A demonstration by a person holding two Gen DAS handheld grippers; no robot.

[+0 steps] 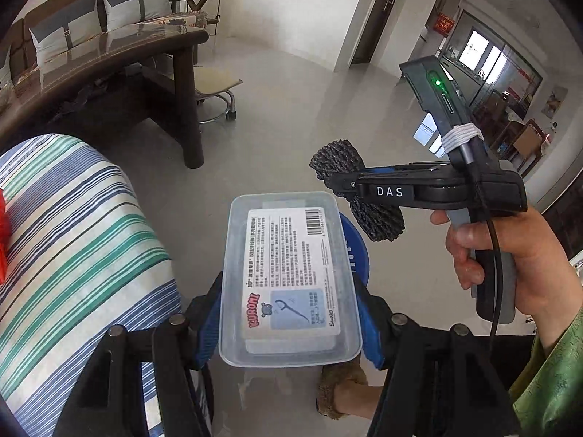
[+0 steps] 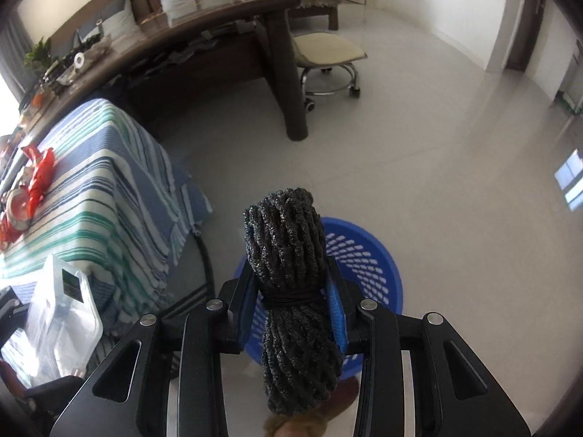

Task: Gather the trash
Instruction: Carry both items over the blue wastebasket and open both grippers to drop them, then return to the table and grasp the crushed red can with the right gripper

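Trash in both tools: left tool clamps clear box, right tool clamps black rope, both over blue basket, likely for dropping.

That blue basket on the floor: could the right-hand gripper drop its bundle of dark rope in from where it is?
Probably yes. The right gripper holds the dark rope bundle above the blue basket, whose open top shows nothing covering it. The left gripper's clear plastic box hangs close by, though.
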